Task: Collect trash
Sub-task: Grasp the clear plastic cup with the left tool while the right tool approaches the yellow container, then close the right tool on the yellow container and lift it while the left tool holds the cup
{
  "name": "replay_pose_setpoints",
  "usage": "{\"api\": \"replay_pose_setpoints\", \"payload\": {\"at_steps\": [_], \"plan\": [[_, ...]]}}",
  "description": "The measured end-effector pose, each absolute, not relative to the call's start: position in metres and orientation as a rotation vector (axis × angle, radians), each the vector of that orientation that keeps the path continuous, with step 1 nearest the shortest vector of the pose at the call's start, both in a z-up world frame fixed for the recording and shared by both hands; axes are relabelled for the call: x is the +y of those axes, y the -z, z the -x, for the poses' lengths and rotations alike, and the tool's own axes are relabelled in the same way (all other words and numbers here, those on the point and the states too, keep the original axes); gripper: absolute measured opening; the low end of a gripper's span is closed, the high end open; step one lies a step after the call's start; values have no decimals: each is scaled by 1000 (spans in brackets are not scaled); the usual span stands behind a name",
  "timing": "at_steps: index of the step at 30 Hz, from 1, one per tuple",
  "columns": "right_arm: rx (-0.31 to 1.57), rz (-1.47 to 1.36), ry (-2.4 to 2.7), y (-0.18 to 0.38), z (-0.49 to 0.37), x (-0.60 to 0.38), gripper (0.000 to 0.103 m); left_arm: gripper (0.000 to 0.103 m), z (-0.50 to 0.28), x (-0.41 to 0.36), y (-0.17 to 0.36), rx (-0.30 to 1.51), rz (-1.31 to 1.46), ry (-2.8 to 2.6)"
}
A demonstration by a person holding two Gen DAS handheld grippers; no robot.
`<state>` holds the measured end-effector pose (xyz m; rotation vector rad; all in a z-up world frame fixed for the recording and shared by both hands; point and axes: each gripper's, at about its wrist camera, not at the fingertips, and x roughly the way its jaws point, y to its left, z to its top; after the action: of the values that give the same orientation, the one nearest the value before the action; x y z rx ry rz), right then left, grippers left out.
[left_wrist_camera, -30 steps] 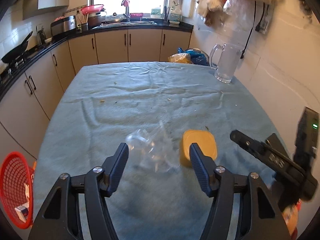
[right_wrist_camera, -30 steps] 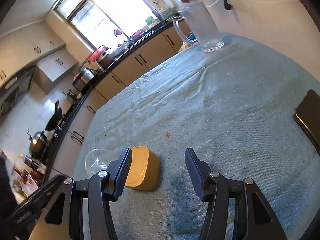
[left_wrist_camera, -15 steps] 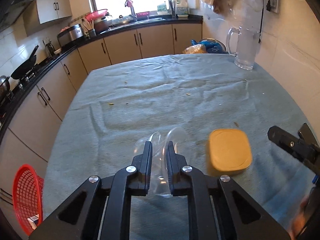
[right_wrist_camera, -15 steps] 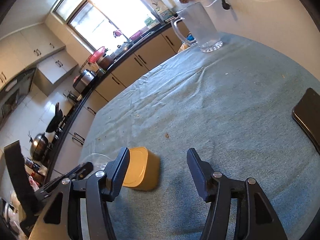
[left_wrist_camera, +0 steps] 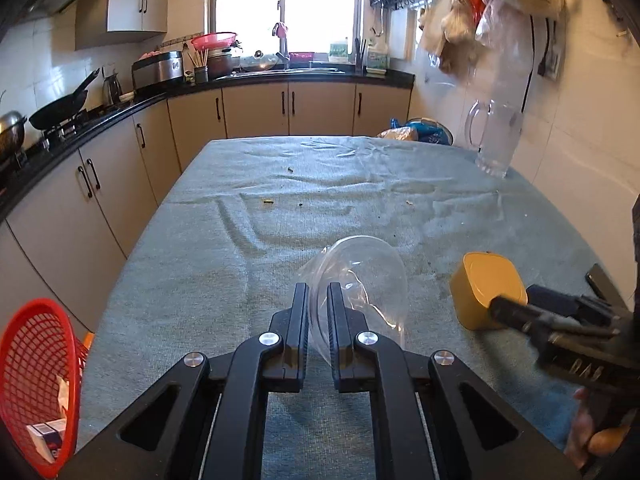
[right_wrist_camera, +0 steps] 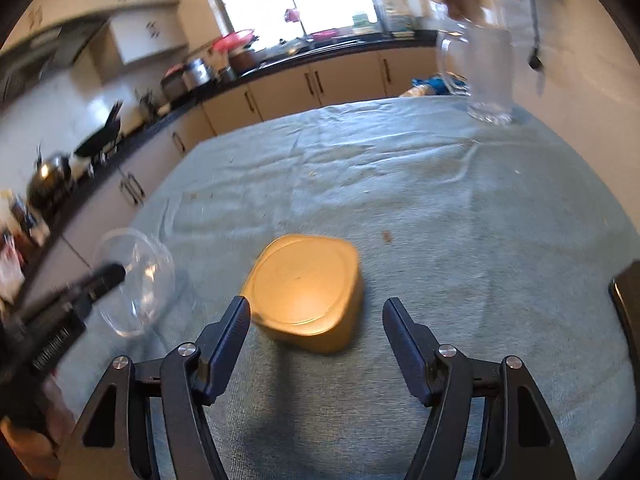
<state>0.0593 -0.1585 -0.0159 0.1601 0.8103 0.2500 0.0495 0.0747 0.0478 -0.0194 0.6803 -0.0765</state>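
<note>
A crumpled clear plastic cup [left_wrist_camera: 360,280] lies on the grey-green tablecloth [left_wrist_camera: 320,208]; my left gripper [left_wrist_camera: 318,292] is shut on its near wall. From the right wrist view the same cup [right_wrist_camera: 136,280] shows at the left with the left gripper's fingers on it. A yellow plastic tub [right_wrist_camera: 306,286] sits upside down on the cloth, also seen in the left wrist view as the tub [left_wrist_camera: 486,288]. My right gripper [right_wrist_camera: 316,308] has its jaws opening, one fingertip on each side of the tub's near edge, and the pads are not pressing on it.
A red mesh basket [left_wrist_camera: 36,376] with scraps inside hangs off the table's left side. A clear glass jug [left_wrist_camera: 496,140] stands at the far right. A dark phone [right_wrist_camera: 628,300] lies at the right edge. Small crumbs [left_wrist_camera: 268,201] dot the cloth. Kitchen cabinets run behind.
My left gripper went from open around the clear cup to shut on it. My right gripper rolled upright, slid left until it faced the yellow tub, and its jaws widened.
</note>
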Motion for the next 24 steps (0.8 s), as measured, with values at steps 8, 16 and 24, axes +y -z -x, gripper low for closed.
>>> {"api": "replay_pose_setpoints", "payload": {"at_steps": [8, 16, 24], "plan": [[851, -72, -218, 24, -66, -140, 79, 8, -47, 79, -48, 669, 49, 109], [857, -92, -202, 25, -67, -144, 70, 8, -45, 79, -49, 659, 52, 111], [798, -95, -206, 16, -57, -146, 70, 8, -44, 78, -48, 652, 36, 106]]}}
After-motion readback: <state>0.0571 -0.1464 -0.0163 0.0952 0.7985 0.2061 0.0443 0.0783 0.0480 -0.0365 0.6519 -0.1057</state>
